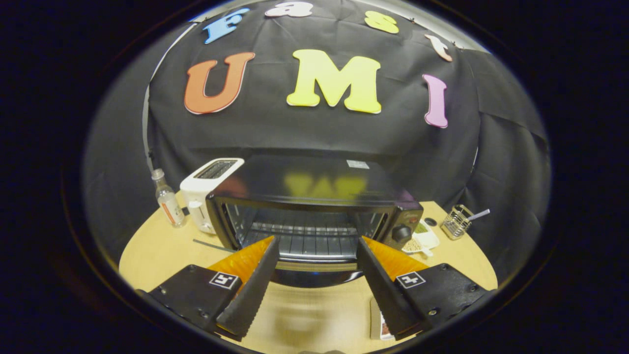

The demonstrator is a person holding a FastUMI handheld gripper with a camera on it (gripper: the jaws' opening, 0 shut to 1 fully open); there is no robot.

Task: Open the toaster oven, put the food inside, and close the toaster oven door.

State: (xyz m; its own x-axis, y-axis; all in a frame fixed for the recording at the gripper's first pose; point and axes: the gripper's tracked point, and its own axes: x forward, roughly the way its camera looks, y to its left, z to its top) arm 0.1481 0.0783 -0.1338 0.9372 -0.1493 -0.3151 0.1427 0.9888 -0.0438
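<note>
The black toaster oven (314, 184) stands on the round wooden table (157, 250), just ahead of my fingers. Its door (314, 276) hangs open and folded down toward me, so the wire rack (304, 236) inside is exposed. My gripper (317, 241) is open, with nothing between the fingers; their tips flank the oven's mouth above the lowered door. A small white-edged item with a red-brown patch (382, 327) lies on the table close to me. The right finger (388, 290) partly hides it, and I cannot tell what it is.
A white slot toaster (204, 189) and a small clear bottle (168, 199) stand left of the oven. Right of it, by the control knob (401, 232), sit a white dish of grains (421, 242) and a wire holder (457, 221).
</note>
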